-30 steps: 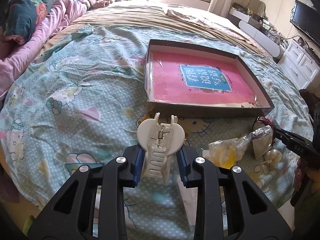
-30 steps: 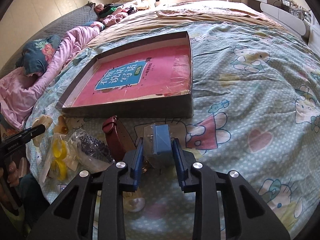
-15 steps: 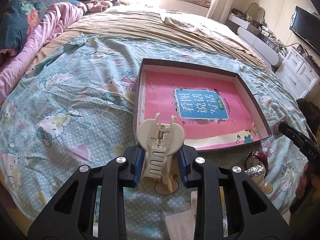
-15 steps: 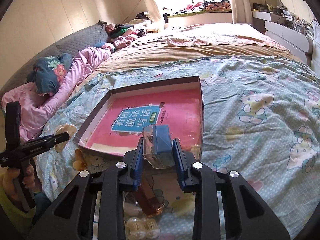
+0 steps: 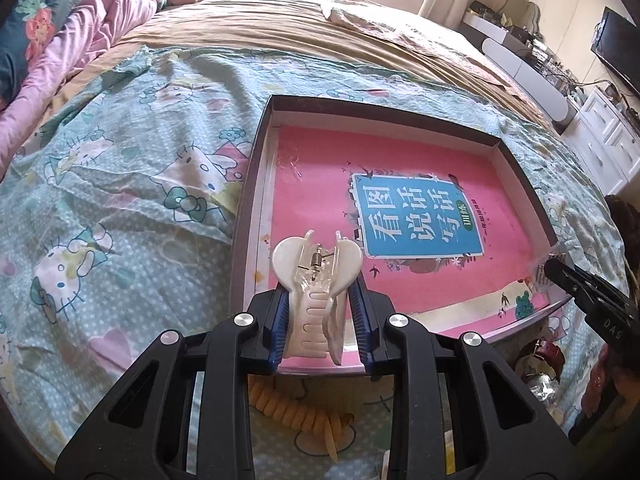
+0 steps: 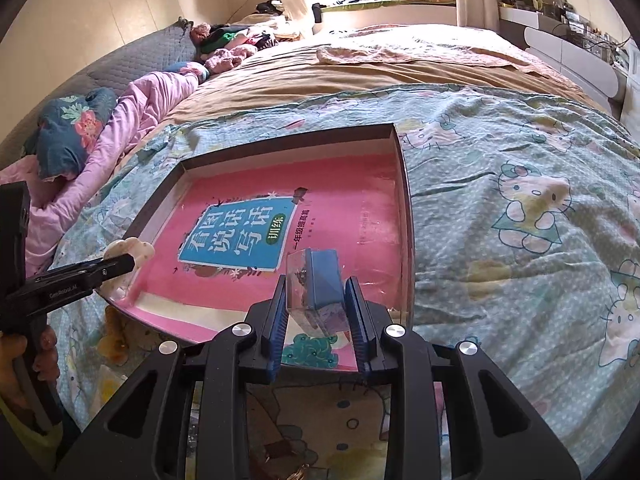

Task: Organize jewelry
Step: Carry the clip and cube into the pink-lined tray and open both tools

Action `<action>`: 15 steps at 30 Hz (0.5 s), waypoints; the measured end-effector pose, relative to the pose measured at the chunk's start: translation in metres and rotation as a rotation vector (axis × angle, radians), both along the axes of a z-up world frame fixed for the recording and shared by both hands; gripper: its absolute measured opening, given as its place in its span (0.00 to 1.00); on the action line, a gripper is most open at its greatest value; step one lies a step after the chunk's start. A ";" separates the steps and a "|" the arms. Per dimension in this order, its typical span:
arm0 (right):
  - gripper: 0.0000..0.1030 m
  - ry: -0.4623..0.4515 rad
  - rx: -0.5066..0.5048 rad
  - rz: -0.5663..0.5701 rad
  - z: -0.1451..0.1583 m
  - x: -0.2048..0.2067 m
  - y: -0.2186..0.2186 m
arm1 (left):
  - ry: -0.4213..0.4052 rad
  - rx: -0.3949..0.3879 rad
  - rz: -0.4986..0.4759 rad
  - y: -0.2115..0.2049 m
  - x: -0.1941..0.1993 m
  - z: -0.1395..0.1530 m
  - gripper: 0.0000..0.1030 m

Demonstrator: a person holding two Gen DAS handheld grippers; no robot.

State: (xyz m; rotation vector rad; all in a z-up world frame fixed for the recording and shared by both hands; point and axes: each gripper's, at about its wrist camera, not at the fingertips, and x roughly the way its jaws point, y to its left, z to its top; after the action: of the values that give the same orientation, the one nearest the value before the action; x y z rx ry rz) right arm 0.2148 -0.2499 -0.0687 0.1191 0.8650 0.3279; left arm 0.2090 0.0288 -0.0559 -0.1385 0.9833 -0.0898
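Two wrist-mounted fisheye views are angled steeply down along the gripper fingers, close above a bed [image 5: 120, 208]. A shallow box [image 5: 256, 184] [image 6: 404, 200] holding a pink book [image 5: 420, 216] [image 6: 236, 236] is shared by both views, seen from opposite near corners.

The left hand-held gripper [image 5: 320, 322] hides the lower teeth of the white hair claw clip [image 5: 316, 280] and part of the yellow spiral hair tie [image 5: 296, 412] on the bed. What lies inside the small clear box [image 6: 316, 292] is too small to tell. The right hand-held gripper [image 6: 316, 320] covers the tray's [image 6: 404, 184] near wall. The dark red item [image 5: 540, 354] by the crinkled foil is cut off.
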 end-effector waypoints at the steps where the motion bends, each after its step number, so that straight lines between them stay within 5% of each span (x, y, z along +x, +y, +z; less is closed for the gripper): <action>1: 0.26 0.003 -0.003 -0.006 -0.002 0.000 0.000 | 0.003 0.001 -0.001 0.000 0.001 -0.002 0.20; 11: 0.29 0.013 -0.003 -0.035 -0.005 -0.001 -0.008 | 0.013 0.004 -0.001 0.000 0.006 -0.009 0.20; 15: 0.41 -0.010 0.004 -0.053 0.003 -0.008 -0.014 | 0.013 0.009 -0.009 -0.002 0.004 -0.007 0.20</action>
State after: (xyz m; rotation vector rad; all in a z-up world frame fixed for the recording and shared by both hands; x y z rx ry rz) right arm 0.2064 -0.2635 -0.0653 0.1441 0.8501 0.2804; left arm 0.2125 0.0272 -0.0633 -0.1265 0.9970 -0.0924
